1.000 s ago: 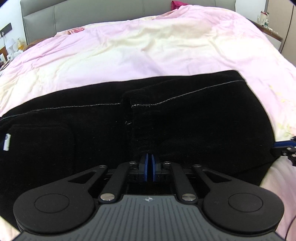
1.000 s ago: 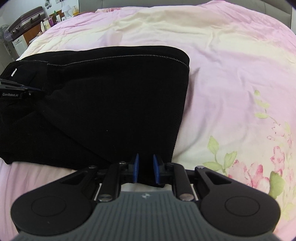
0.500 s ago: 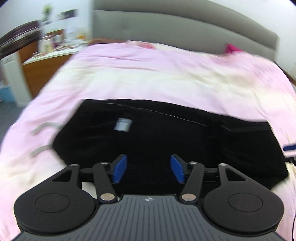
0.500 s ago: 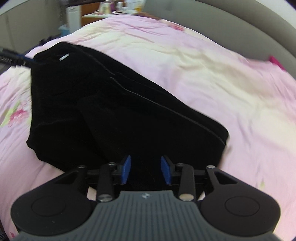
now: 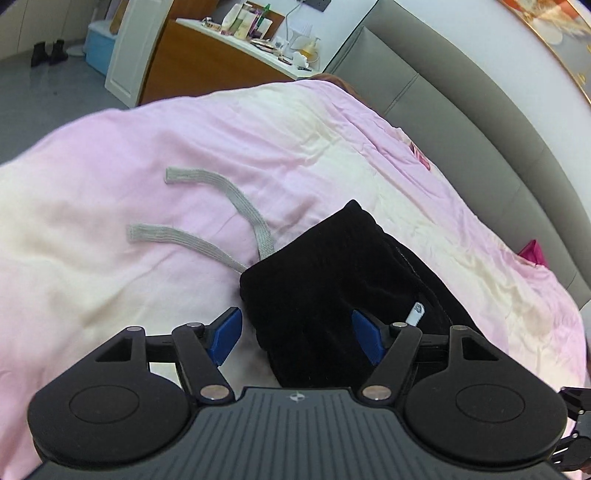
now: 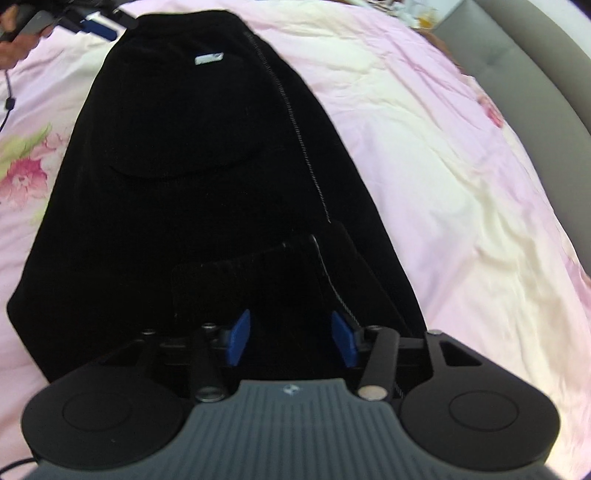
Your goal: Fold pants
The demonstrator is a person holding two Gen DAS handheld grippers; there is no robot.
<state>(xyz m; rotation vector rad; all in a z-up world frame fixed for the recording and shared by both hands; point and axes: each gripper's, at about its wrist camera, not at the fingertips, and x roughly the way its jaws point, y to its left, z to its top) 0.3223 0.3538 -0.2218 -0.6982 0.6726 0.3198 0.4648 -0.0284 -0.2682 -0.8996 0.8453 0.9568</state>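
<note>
The black pants point(image 5: 332, 280) lie folded on the pink bedcover point(image 5: 184, 155), two grey drawstrings point(image 5: 236, 199) trailing from the waist end. My left gripper point(image 5: 295, 339) hovers over that end with its jaws opening wide; the cloth's edge lies between the blue pads point(image 5: 225, 339) without being pressed. In the right wrist view the pants point(image 6: 192, 166) stretch away, with a white label point(image 6: 208, 58) near the far end. My right gripper point(image 6: 291, 338) is over the near end, its jaws opening and nothing pinched. The left gripper point(image 6: 92, 22) shows at the far end.
A grey padded headboard point(image 5: 480, 122) runs along the bed's far side. Beyond the bed stands a wooden dresser point(image 5: 207, 70) with bottles on it and a blue bin point(image 5: 101, 48). A person's hand point(image 6: 14, 37) shows at the top left. A magenta cloth point(image 5: 533, 253) lies near the headboard.
Both grippers were shut on the black cloth and have let go and opened. The left swung to the waist end, bringing the drawstrings into view. The right rolled and now looks along the pants.
</note>
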